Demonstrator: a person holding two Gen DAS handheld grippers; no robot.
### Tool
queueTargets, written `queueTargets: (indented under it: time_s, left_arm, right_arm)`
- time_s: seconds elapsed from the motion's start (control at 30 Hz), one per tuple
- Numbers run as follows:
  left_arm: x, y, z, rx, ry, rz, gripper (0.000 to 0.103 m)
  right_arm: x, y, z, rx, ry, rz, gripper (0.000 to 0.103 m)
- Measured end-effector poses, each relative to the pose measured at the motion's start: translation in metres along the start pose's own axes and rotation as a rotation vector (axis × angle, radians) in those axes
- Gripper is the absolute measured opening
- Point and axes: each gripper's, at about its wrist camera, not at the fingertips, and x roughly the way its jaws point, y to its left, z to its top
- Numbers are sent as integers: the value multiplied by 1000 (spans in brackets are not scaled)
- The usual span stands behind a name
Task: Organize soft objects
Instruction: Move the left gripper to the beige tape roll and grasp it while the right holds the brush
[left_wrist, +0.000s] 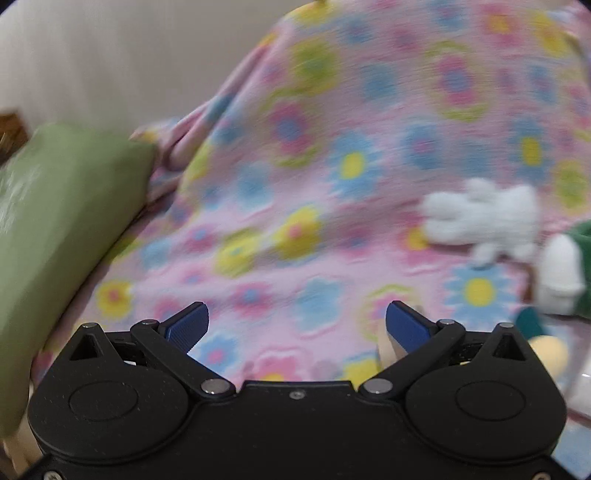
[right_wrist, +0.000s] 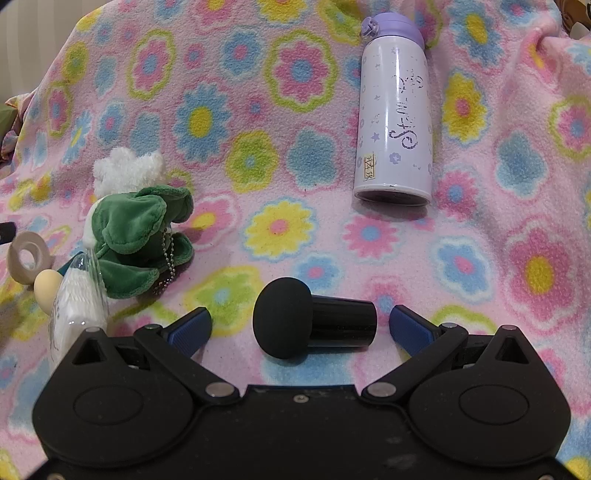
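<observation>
Both my grippers gape wide, empty: left gripper (left_wrist: 297, 323), right gripper (right_wrist: 300, 326). On the fleecy flowered blanket (right_wrist: 280, 225): one fuzzy white plush (right_wrist: 125, 168) touching one velvety green plush (right_wrist: 138, 236), one black foam-headed cylinder (right_wrist: 314, 323) between my right fingers, one glossy lilac bottle (right_wrist: 395, 114).

One bottle (right_wrist: 393, 110), one green plush (right_wrist: 140, 240), perhaps two white plushes (right_wrist: 125, 168).

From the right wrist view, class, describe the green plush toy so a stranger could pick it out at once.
Start at the pink flowered fleece blanket and go to its left side. Among small items there lies the green plush toy. It alone is leafy green velvet, with a white fluffy top and a silver ball chain.
</observation>
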Motion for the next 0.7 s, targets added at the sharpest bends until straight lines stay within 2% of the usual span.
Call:
queueTargets:
  time_s: [0.07, 0.13, 0.23, 0.3, 0.37, 0.43, 0.53, 0.7]
  left_arm:
    - [9, 17, 0, -78, 73, -2, 99]
    - [13, 31, -4, -162, 110, -21, 99]
    - [10, 43, -12, -244, 115, -63, 98]
    - [3, 42, -16, -260, 95, -77, 98]
    - [-4, 39, -16, -251, 64, -120, 99]
    - [-5, 28, -14, -197, 47, -151, 99]
    - [-1, 11, -13, -122, 48, -162, 99]
    - [12, -5, -11, -79, 77, -196, 99]
  right_arm:
    - [0, 0, 0, 1, -1, 0, 103]
    - [0, 0, 0, 1, -1, 0, 103]
    - [0, 0, 0, 0, -1, 0, 103]
    - [0, 0, 0, 0, -1, 0, 103]
    - [0, 0, 0, 0, -1, 0, 103]
    - [0, 0, 0, 1, -1, 0, 103]
    - [0, 0, 0, 1, -2, 1, 103]
    - [0, 0, 0, 1, -3, 2, 103]
